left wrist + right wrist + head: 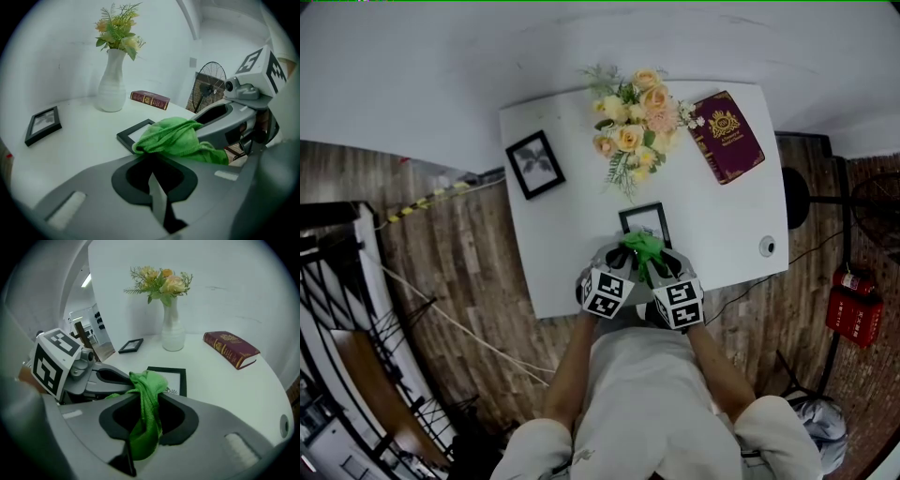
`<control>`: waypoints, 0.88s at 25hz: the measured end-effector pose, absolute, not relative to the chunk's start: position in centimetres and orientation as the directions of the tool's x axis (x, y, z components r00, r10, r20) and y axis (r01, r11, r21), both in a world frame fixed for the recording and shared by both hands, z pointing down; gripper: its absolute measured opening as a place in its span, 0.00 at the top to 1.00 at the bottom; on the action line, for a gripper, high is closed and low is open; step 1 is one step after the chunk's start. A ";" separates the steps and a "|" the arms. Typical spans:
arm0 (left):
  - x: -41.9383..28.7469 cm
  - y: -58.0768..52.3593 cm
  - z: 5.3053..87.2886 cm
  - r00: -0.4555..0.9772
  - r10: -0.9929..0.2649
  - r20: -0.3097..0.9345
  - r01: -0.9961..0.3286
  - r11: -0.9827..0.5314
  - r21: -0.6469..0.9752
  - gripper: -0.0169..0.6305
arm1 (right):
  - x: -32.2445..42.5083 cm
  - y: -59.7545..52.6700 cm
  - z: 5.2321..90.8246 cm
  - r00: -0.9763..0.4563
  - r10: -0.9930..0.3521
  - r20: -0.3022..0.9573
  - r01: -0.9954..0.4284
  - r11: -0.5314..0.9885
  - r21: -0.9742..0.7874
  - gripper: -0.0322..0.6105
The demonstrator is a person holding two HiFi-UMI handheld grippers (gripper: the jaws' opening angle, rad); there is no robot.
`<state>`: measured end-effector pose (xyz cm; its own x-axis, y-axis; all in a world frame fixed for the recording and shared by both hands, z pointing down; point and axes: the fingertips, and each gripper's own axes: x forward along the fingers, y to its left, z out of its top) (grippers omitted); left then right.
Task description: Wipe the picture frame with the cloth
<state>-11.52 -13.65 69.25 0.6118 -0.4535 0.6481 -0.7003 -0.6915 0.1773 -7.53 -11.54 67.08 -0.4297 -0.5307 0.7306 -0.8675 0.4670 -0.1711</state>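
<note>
Near counter (553,272) edge: left tongs (152,161) pressed together, tips right at green cloth (150,380). Right tongs (145,406) clamped on that cloth, bunched over near edge of black picture frame (645,219), flat on counter. Beyond: vase of flowers (172,329), second small frame (534,164) at left, maroon book (727,137) at right

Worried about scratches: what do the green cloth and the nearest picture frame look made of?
The green cloth looks like soft microfibre: fuzzy nap, limp folds. The picture frame looks matte black, wood or plastic, can't tell; plain flat moulding, no gloss.
</note>
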 end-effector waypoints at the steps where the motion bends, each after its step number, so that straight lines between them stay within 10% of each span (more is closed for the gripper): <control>1: -11.5 -13.7 69.2 0.613 -0.454 0.647 -0.700 -0.691 0.178 0.94 | -8.1 -11.3 67.4 -0.446 -0.520 0.729 -0.862 0.469 -0.192 0.80; 22: -11.6 -13.7 69.4 0.612 -0.462 0.642 -0.703 -0.690 0.173 0.94 | -5.1 -11.3 70.1 -0.391 -0.511 0.765 -0.882 0.445 -0.153 0.80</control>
<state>-11.56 -13.72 69.43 0.6120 -0.4620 0.6418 -0.7027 -0.6900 0.1734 -5.15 -11.28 70.12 -0.3909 -0.5114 0.7653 -0.8822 0.4454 -0.1529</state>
